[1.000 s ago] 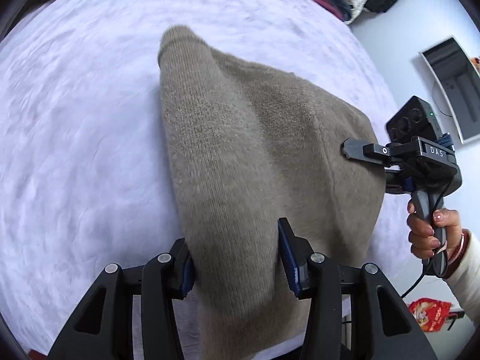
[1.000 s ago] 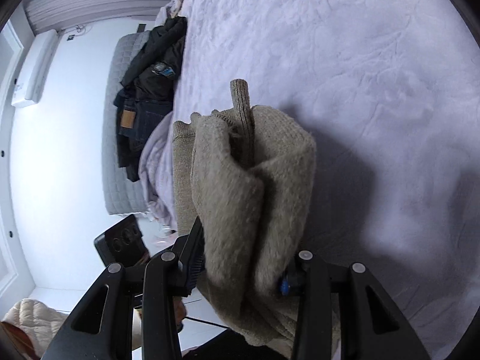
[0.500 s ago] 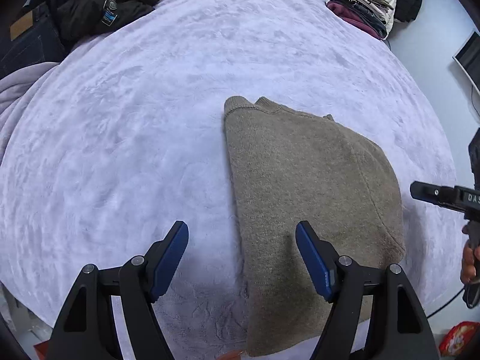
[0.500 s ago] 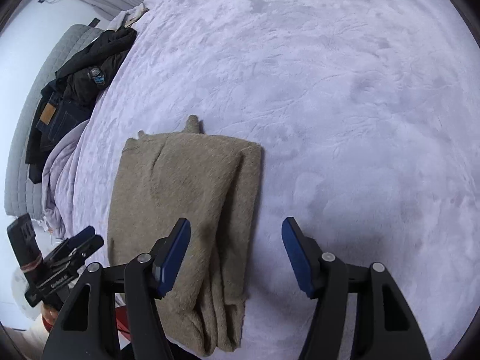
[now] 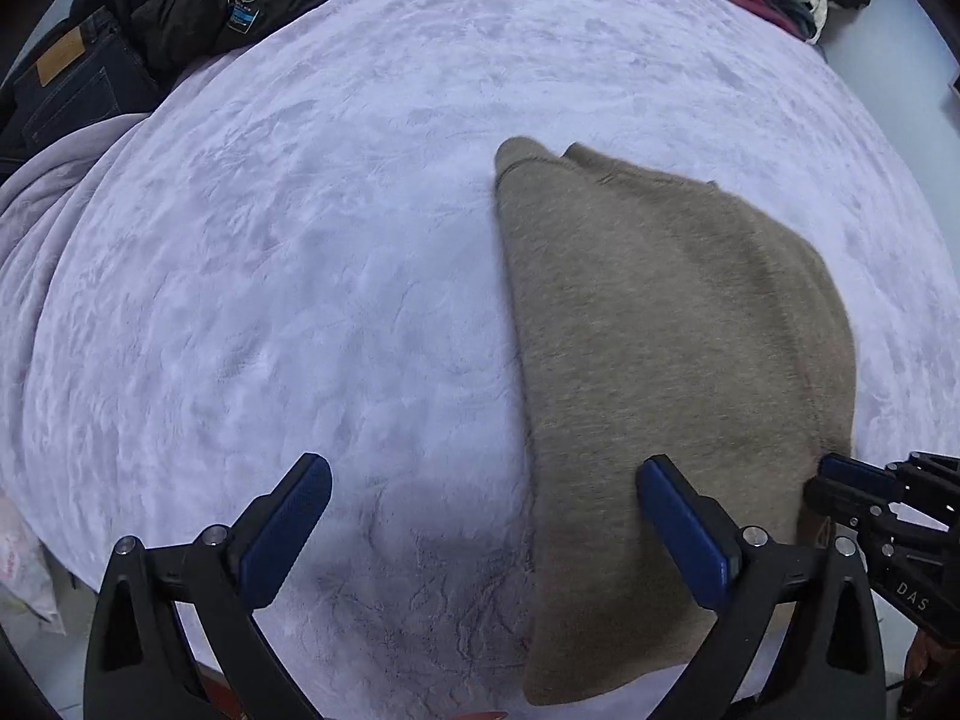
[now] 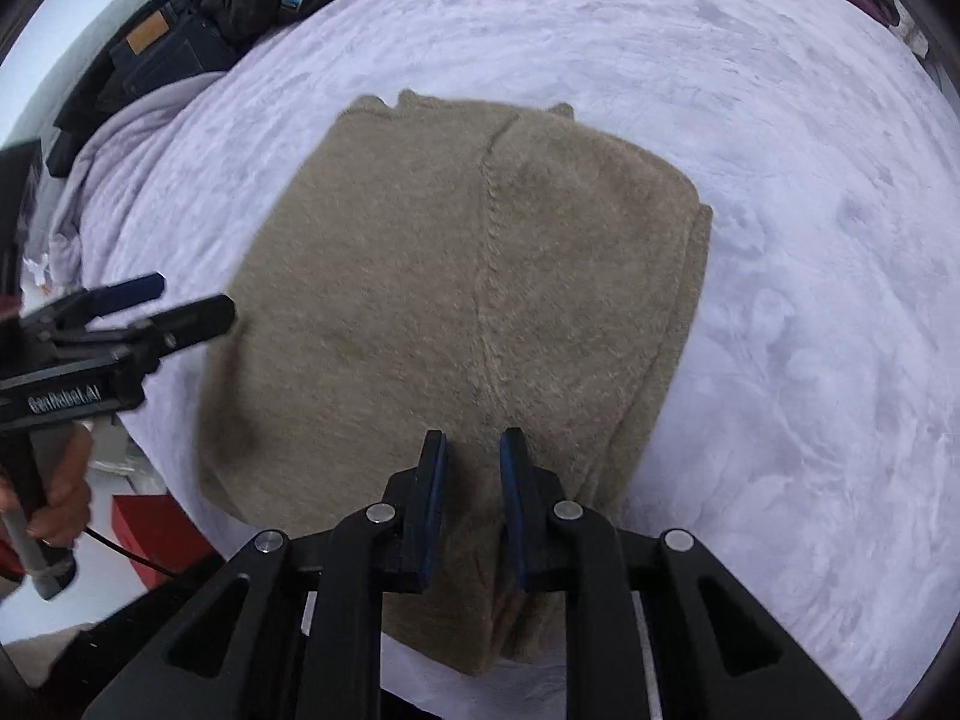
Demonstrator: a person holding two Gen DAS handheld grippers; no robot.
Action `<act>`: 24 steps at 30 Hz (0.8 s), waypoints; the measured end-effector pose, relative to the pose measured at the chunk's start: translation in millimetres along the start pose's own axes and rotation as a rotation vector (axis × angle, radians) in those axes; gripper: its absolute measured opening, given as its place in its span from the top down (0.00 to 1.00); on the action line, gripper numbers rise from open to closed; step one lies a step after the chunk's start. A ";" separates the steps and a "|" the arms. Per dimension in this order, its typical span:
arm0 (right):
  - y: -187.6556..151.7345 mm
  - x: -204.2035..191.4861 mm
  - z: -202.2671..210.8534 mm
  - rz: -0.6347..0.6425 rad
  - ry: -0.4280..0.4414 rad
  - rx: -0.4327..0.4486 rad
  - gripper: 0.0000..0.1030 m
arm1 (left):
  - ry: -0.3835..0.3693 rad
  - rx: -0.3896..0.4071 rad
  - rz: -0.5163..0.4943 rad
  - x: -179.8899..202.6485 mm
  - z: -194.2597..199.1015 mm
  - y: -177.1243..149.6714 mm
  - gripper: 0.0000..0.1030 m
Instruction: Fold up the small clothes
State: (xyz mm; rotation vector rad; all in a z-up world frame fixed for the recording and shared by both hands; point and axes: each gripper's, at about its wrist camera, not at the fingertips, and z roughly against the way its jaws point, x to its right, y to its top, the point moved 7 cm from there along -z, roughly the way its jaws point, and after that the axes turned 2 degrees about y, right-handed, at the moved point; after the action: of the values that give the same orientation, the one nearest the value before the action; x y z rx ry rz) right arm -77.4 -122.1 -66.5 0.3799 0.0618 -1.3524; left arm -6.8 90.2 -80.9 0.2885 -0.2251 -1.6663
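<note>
On the lilac blanket [image 5: 300, 300] folded tan sweater [image 6: 468, 300] lies flat, apparently for another fold: left gripper [image 5: 480, 534] jaws wide, empty; right gripper [image 6: 471, 504] jaws narrow above its near edge, grip uncertain.

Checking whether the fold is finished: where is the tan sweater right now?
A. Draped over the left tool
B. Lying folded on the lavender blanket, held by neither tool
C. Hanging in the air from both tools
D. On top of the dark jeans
B: the tan sweater lies flat on the lavender blanket, while the left tool is wide open beside it.
</note>
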 end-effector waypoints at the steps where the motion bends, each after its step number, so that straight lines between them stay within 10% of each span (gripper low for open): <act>1: -8.3 4.4 -2.3 0.005 -0.014 0.000 0.84 | -0.012 -0.008 -0.001 2.3 -0.8 -2.9 0.00; 18: -74.3 60.4 33.8 -0.343 -0.046 -0.049 0.77 | 0.009 -0.118 -0.126 23.0 18.9 -50.4 0.00; 24: -81.3 39.4 39.8 -0.362 -0.055 -0.090 0.52 | 0.017 -0.153 -0.128 20.9 36.3 -59.5 0.00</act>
State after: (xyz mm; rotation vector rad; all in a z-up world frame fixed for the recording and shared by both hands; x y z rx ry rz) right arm -153.4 -184.6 -58.2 0.2626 0.1505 -1.7107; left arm -76.5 75.6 -66.3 0.2047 -0.0664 -1.7959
